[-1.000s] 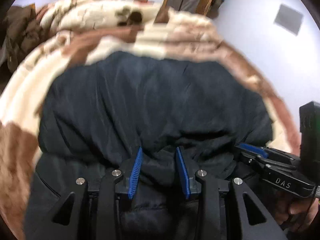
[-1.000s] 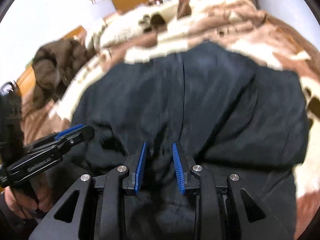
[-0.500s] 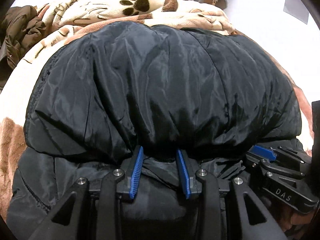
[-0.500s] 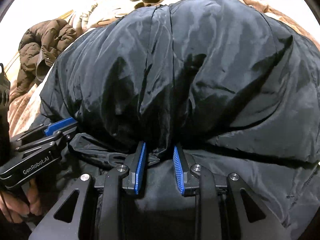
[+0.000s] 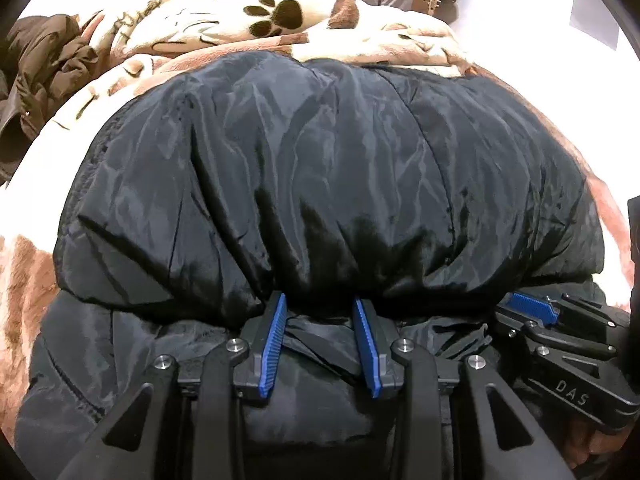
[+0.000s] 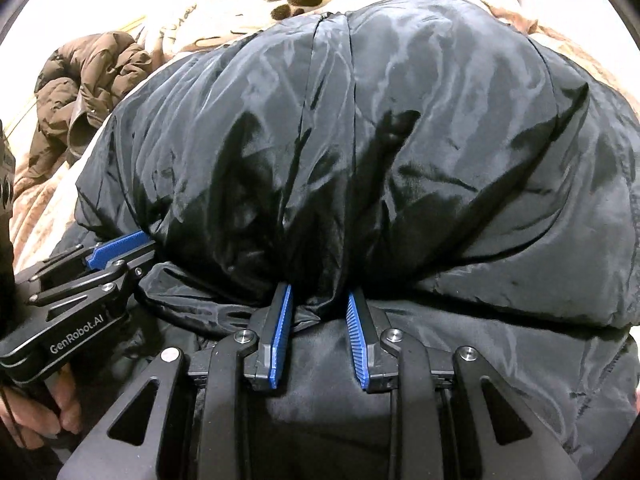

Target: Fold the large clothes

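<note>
A large black puffy jacket (image 5: 328,184) lies folded over on itself on the bed and fills both views; it also shows in the right wrist view (image 6: 360,152). My left gripper (image 5: 320,304) sits at the near edge of the folded-over layer, its blue pads partly apart with a bunched edge of jacket fabric between them. My right gripper (image 6: 318,294) stands the same way, fabric pinched between its pads. Each gripper shows in the other's view: the right one at the right (image 5: 532,308), the left one at the left (image 6: 116,250).
A cream and brown paw-print blanket (image 5: 280,20) covers the bed under the jacket. A brown jacket (image 5: 36,76) lies crumpled at the far left; it also shows in the right wrist view (image 6: 88,92). Doors and a white wall stand behind.
Both grippers have carried the jacket's edge forward and down, so the upper layer has folded over and puffed up. The last half second shows little movement.
</note>
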A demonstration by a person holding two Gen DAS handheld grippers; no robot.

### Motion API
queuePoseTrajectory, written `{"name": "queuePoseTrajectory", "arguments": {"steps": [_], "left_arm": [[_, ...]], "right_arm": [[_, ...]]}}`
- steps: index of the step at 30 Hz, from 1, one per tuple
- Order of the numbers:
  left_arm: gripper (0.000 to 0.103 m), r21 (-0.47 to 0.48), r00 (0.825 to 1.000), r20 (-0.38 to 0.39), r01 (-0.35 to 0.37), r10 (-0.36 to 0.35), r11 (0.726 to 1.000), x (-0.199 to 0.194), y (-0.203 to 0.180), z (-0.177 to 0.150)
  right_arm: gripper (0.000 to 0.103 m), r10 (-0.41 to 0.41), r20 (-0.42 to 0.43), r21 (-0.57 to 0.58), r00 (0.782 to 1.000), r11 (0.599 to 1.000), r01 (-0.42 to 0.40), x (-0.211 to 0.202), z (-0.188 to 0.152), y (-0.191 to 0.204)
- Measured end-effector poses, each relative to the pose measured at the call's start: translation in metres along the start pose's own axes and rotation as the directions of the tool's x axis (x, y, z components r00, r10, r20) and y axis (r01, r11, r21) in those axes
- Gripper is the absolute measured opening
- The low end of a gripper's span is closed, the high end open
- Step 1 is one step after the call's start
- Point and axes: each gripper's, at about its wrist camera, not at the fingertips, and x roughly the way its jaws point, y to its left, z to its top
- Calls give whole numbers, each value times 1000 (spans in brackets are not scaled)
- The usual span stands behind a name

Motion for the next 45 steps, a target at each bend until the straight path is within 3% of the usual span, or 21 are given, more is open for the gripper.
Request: {"name": "queuePoseTrajectory", "arguments": {"steps": [2, 5, 7, 12, 19, 26, 41, 43, 45], "left_arm": [[37, -17, 1000, -16, 12, -12, 1000, -9, 1, 4], [38, -29, 999, -1, 36, -36, 999, -32, 2, 5], [46, -15, 999, 30, 35, -34, 999, -44, 1, 0], [54, -34, 999, -33, 18, -19, 999, -18, 6, -12], [53, -15, 1000, -22, -1, 1, 1000, -50, 3, -7], [53, -38, 1000, 15, 9, -9, 999, -108, 5, -31], [53, -19, 995, 100, 1, 1, 1000, -219, -11, -100], [53, -9, 995, 100, -3, 4, 1000, -225, -13, -110], [54, 5, 995, 97, -8, 7, 1000, -229, -12, -119]], "right_arm": [[29, 3, -9, 26, 1000, 1000, -3, -12, 4, 0], [29, 1, 51, 34, 999, 999, -3, -40, 3, 0], [29, -13, 87, 27, 996, 1000, 11, -54, -1, -3], [34, -25, -7, 54, 1000, 998, 25, -26, -10, -18], [35, -34, 38, 58, 999, 998, 32, -65, -13, -8], [35, -33, 128, 70, 991, 997, 24, -137, -52, -12], [35, -58, 189, 84, 980, 996, 43, -225, -142, -7], [47, -62, 188, 78, 980, 996, 49, -230, -153, -5], [49, -62, 189, 79, 980, 996, 48, -234, -164, -5]]}}
